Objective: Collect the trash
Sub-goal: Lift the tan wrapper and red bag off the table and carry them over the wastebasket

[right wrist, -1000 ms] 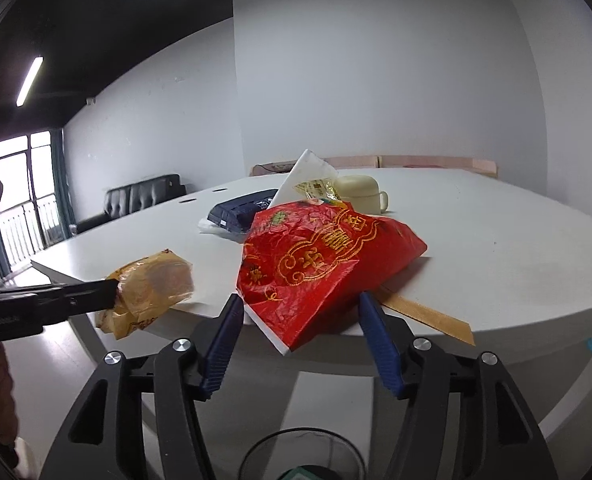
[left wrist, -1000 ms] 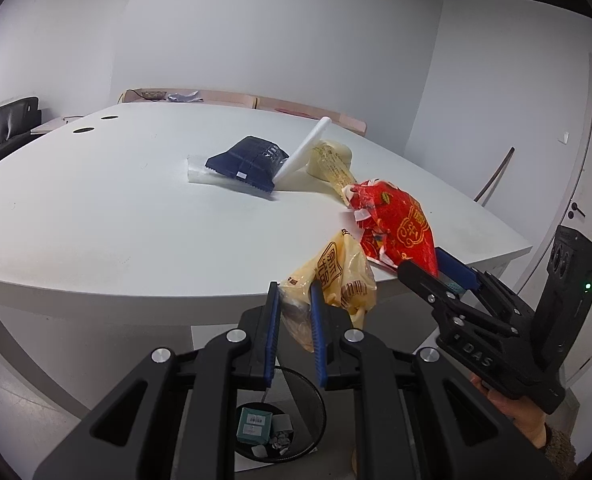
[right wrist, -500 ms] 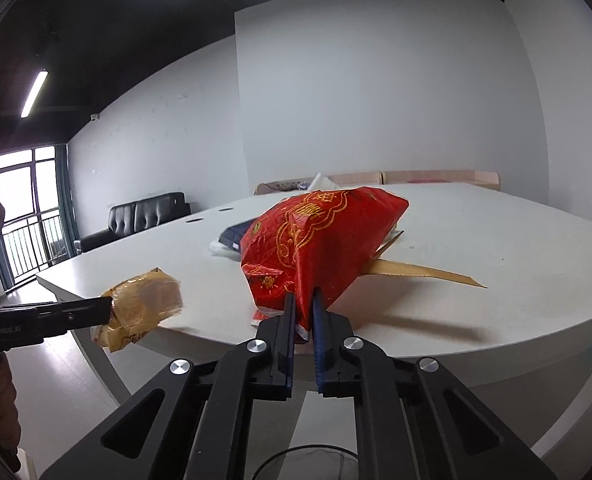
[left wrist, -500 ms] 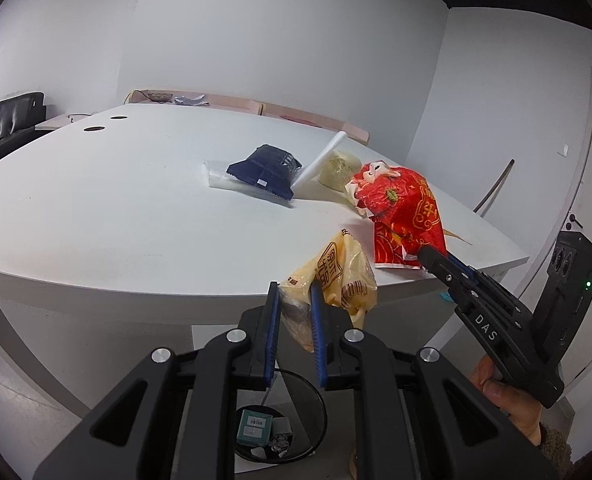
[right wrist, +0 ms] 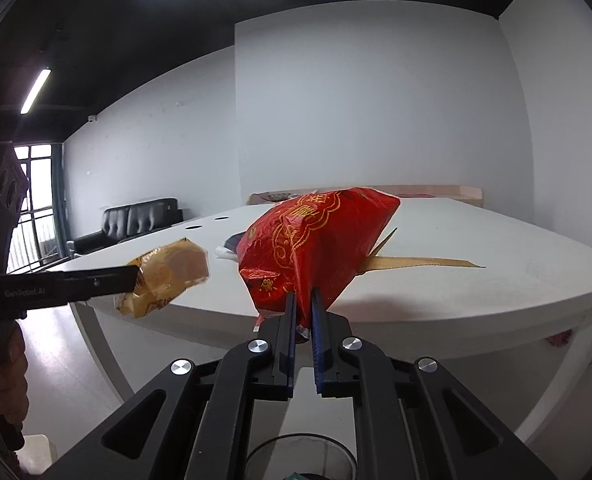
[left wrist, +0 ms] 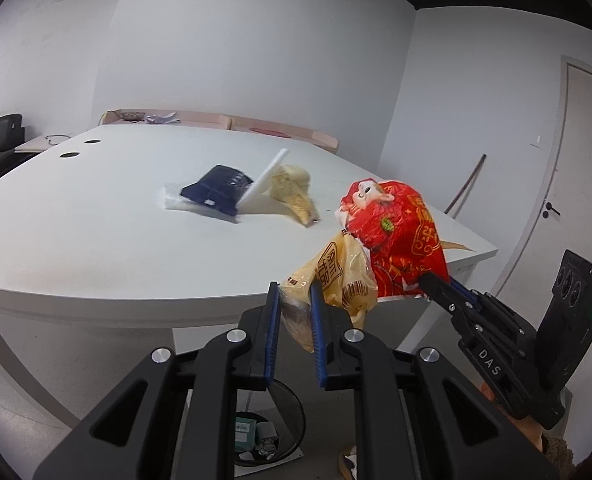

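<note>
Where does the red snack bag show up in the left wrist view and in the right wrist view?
Left wrist: red snack bag right of centre, lifted at the table's near edge, beside the yellow wrapper.
Right wrist: red snack bag dead centre, pinched in that gripper's own jaws.
Shared landmark: the white table.

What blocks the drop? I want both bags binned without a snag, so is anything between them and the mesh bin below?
Nothing visible does. The yellow bag in the left gripper and the red bag in the right gripper hang off the table edge, with open air down to the mesh bin.
</note>
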